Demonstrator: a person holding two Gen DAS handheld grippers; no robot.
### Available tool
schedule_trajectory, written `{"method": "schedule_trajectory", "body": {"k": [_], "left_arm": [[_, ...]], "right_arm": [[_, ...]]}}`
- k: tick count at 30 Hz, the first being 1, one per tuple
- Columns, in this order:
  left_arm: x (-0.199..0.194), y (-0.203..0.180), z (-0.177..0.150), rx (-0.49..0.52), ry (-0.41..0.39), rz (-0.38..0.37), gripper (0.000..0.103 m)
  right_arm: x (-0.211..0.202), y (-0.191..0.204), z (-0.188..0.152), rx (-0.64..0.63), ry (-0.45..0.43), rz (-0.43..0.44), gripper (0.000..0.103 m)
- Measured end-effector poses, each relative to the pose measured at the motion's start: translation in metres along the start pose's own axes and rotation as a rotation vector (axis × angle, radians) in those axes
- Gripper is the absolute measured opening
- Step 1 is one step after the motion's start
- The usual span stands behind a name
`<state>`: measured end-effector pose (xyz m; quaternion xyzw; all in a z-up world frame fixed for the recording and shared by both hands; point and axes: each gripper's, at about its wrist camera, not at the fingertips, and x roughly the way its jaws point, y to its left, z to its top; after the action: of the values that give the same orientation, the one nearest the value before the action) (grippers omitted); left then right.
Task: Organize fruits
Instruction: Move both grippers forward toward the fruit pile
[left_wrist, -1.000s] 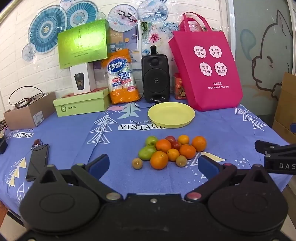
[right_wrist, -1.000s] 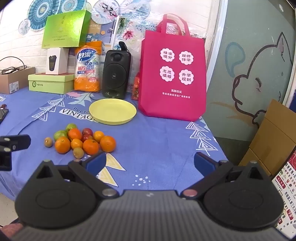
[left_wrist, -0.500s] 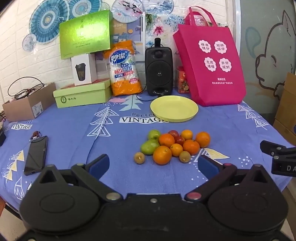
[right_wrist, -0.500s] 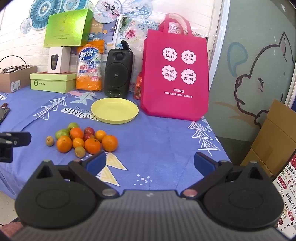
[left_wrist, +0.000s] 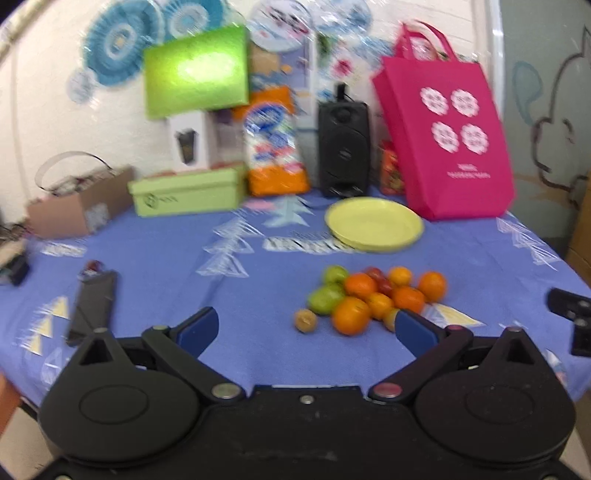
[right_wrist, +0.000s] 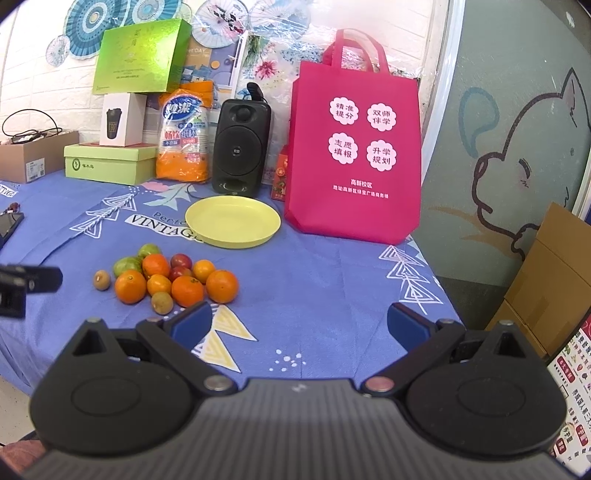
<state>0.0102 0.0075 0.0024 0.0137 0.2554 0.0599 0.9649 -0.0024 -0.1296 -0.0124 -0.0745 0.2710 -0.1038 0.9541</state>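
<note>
A pile of fruit lies on the blue tablecloth: several oranges, green fruits, red ones and small brown ones. It also shows in the right wrist view. An empty yellow plate sits just behind the pile. My left gripper is open and empty, low over the cloth, in front of and left of the pile. My right gripper is open and empty, in front of and right of the pile.
A pink bag, a black speaker, an orange packet and green boxes stand along the back. A black phone lies at the left. The table's right edge drops to cardboard boxes.
My left gripper has moved left and forward, so the fruit pile now sits toward its right finger; the view is blurred. My right gripper has crept forward toward the table.
</note>
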Motion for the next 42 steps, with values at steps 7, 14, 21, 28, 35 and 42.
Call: {"method": "schedule_trajectory", "body": {"k": [7,14,21,28,35,42], "left_arm": [[-0.002,0.009,0.004,-0.066,-0.031,-0.049,0.103],[0.002,0.0,0.001,0.027,0.015,0.003,0.103],[0.008,0.006,-0.001,0.026,0.049,-0.036,0.103],[0.01,0.005,-0.003,0.039,0.051,-0.052,0.103],[0.021,0.009,-0.003,0.02,0.098,-0.099,0.103],[0.035,0.004,-0.013,0.092,0.075,-0.111,0.103]], "right_arm": [[0.001,-0.002,0.001,0.011,0.001,0.034,0.103],[0.001,0.001,-0.001,-0.003,0.001,0.031,0.103],[0.002,-0.002,-0.001,0.015,0.005,0.056,0.103],[0.004,0.002,-0.001,0.001,0.013,0.073,0.103],[0.008,0.003,-0.003,-0.008,0.011,0.099,0.103],[0.019,0.011,-0.01,-0.048,-0.005,0.176,0.103]]}}
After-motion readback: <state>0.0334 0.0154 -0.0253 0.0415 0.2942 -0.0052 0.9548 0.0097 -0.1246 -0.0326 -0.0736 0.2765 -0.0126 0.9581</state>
